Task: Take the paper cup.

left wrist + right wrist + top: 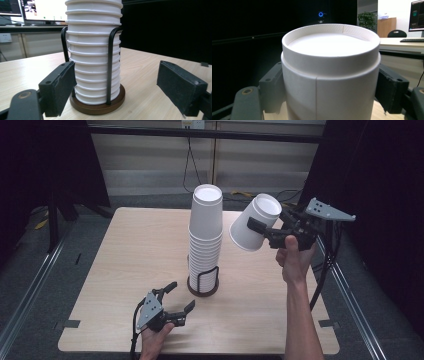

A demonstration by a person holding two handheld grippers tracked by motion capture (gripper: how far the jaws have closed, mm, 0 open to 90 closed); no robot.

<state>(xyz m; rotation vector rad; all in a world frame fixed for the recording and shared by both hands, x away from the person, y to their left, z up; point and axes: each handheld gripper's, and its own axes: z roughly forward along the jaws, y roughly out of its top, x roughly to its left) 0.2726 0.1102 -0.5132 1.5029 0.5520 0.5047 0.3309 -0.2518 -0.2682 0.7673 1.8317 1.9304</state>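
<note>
Right tongs [260, 231] clench an unmarked white cup [253, 222]; left tongs [181, 296] gape released.

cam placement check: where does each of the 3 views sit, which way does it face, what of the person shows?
High view: above the person's side, facing forward and down on the table; both forearms, left tool and right tool show.
Left gripper view: rides the left tool, low over the table, facing the cup stack in its wire holder; own open jaws show.
Right gripper view: rides the raised right tool, facing the single cup it clamps; own jaws show.
Shared: high and left gripper views both show the cup stack.
</note>
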